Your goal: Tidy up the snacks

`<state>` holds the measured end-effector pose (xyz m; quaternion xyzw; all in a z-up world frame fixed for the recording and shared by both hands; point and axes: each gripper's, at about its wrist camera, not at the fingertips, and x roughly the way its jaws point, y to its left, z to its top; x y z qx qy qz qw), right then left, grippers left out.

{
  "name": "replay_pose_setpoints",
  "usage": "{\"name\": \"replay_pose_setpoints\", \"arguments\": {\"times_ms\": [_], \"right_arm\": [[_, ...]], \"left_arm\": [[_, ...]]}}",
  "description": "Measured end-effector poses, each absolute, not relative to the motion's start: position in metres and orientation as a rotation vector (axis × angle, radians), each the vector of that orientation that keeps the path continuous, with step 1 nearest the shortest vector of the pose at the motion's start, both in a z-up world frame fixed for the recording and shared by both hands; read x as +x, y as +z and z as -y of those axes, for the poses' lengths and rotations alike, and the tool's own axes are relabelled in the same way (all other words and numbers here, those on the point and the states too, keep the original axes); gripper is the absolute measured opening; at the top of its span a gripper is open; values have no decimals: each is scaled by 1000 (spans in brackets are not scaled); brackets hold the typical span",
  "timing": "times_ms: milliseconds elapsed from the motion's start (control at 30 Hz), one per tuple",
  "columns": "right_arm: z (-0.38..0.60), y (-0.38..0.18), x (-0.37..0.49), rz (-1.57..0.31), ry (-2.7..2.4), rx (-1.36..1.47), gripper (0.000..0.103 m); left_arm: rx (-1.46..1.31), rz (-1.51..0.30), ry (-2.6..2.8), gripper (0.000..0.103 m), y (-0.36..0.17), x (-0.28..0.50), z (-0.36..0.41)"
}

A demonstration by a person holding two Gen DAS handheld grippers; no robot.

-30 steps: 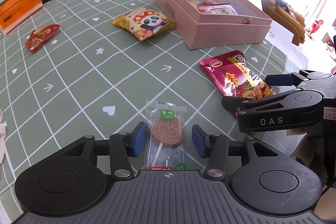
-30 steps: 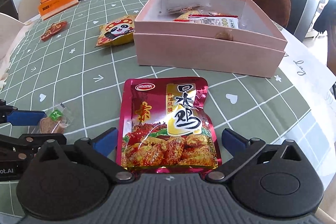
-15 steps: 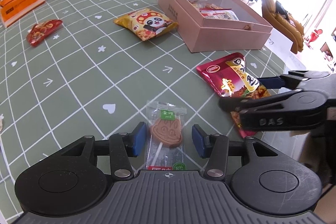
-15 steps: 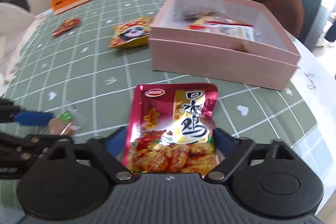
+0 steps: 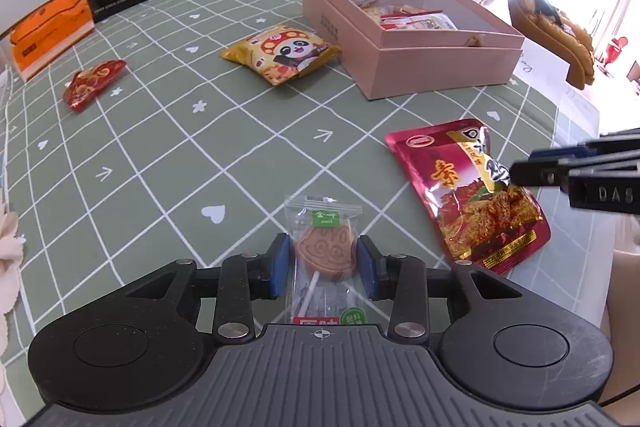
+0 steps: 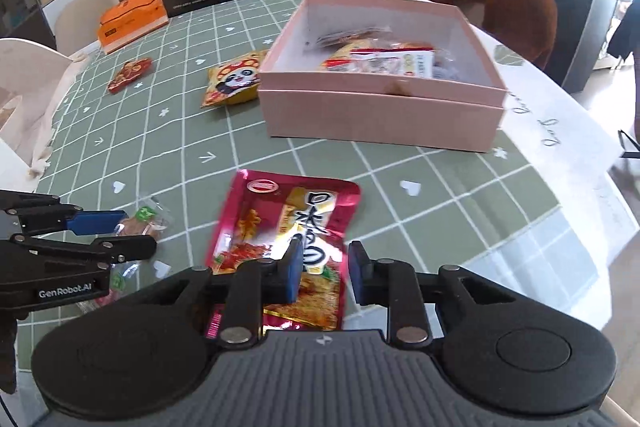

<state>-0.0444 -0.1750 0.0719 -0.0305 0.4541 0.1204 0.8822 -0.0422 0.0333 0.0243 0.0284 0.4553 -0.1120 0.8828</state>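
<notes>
My left gripper (image 5: 323,263) clamps the clear-wrapped brown lollipop (image 5: 325,254); right gripper (image 6: 325,271) pinches the glossy red chicken-snack pouch (image 6: 286,243) — both bound for the pink cardboard box (image 6: 380,119).

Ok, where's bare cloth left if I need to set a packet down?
Widest bare patch: between the small red packet, the panda bag and the lollipop. A narrower strip lies between the pink box and the red chicken pouch. It is crowded near both grippers and inside the box.
</notes>
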Motion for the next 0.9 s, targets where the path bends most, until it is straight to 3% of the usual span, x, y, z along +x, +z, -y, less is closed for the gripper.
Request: {"name": "replay_pose_setpoints", "arguments": {"times_ms": [67, 100, 133, 200, 400, 633, 733, 800, 867, 900], "right_arm": [[178, 68, -46, -963, 258, -52, 27], [181, 66, -47, -977, 264, -30, 39], [183, 64, -48, -990, 271, -3, 59], [184, 59, -48, -999, 271, 52, 71], [166, 50, -37, -1020, 264, 75, 76], [123, 40, -15, -1007, 216, -119, 94], [117, 37, -16, -986, 221, -123, 98], [118, 38, -16, -994, 251, -137, 95], [123, 43, -18, -1004, 276, -141, 85], [127, 47, -20, -1000, 280, -125, 73]], "left_arm": [[60, -948, -239, 41, 24, -42, -32], [59, -948, -238, 41, 24, -42, -32], [56, -949, -236, 42, 24, -42, -32], [51, -950, -235, 42, 24, -42, -32], [55, -947, -227, 42, 24, -45, -32], [62, -941, -226, 43, 24, -47, -30], [56, -939, -232, 43, 24, -47, -32], [50, -940, -235, 43, 24, -47, -33], [48, -940, -235, 43, 24, -47, -34], [48, -940, -235, 43, 24, -47, -33]]}}
